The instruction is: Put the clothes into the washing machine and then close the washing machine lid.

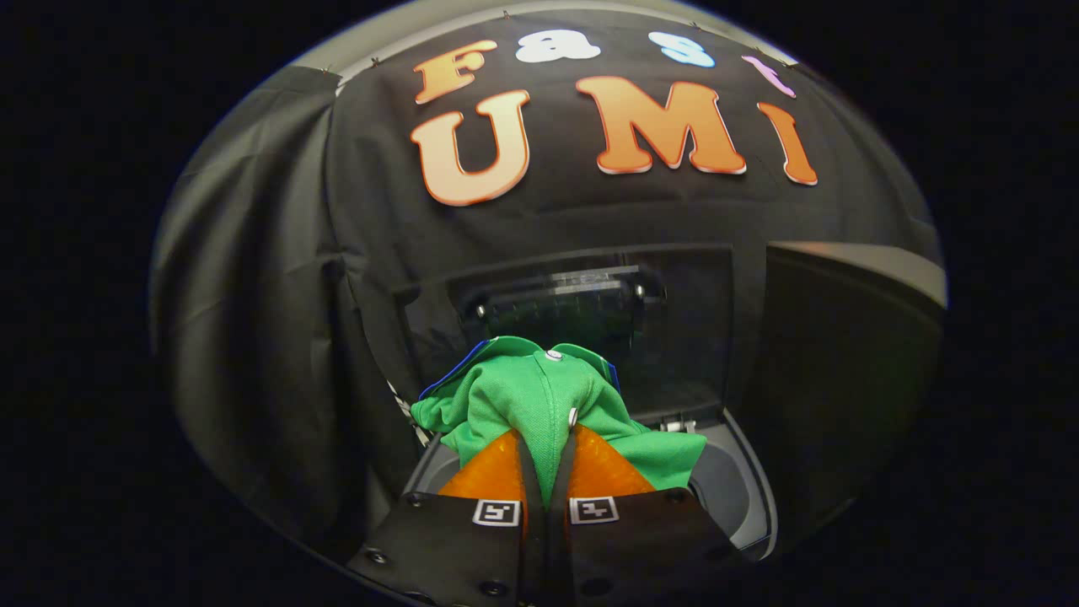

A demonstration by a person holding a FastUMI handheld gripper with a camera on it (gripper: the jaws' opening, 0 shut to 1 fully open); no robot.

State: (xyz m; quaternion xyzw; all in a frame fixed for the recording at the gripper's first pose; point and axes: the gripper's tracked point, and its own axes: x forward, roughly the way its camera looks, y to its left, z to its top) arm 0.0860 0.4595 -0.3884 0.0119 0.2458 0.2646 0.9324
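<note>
Gripper (546,438) clamped tight on green polo shirt (531,396), both fingers pinching fold. Shirt hangs over washing machine (742,489) opening, raised lid (590,312) just behind it. Risk: collar or sleeve drapes over rim on release, blocking lid.

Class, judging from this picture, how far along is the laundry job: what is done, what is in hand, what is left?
Done: the lid stands open. In hand: the gripper is shut on the green garment, held over the washing machine's opening. Left: drop it in, then close the lid.
</note>
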